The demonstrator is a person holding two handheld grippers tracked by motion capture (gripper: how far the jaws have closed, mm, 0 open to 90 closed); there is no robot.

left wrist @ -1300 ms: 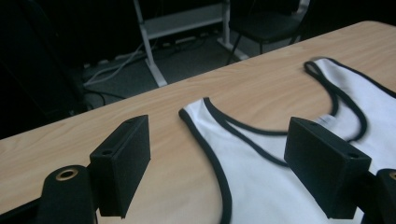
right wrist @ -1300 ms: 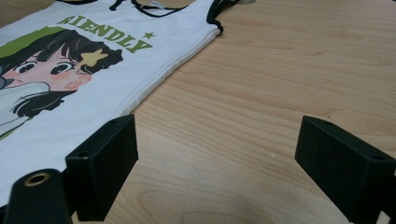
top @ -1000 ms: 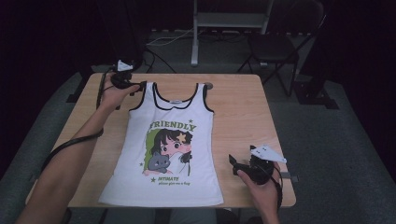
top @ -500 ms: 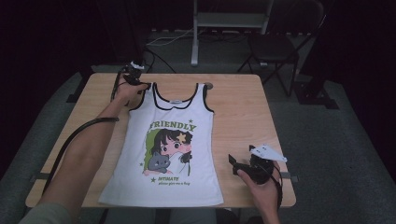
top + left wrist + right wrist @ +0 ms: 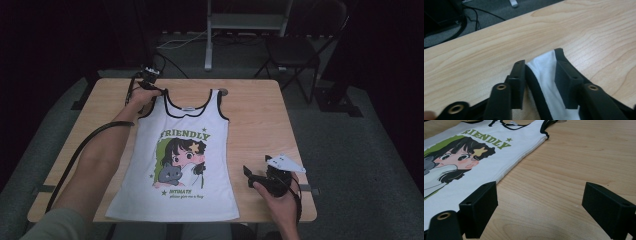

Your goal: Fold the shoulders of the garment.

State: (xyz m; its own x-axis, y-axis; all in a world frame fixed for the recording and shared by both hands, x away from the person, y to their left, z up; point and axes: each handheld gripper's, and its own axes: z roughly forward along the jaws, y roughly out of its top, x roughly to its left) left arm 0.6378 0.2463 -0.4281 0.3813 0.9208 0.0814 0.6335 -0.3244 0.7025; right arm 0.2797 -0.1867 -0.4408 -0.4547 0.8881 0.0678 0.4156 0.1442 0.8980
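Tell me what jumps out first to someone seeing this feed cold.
The white tank top spread flat on the wooden table, with its green FRIENDLY lettering and cartoon girl print. Next, the left gripper at the table's far left, its open jaws either side of the top's black-trimmed shoulder strap. The right gripper rests wide open on bare wood beside the shirt's right edge, near the hem.

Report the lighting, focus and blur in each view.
High view: the table and tank top are evenly lit, the room around them nearly black, slightly soft. Left gripper view: the shoulder strap is sharp between the jaws, with pale glare on the wood at right. Right gripper view: the near jaws are crisp, the shirt's far edge softens.
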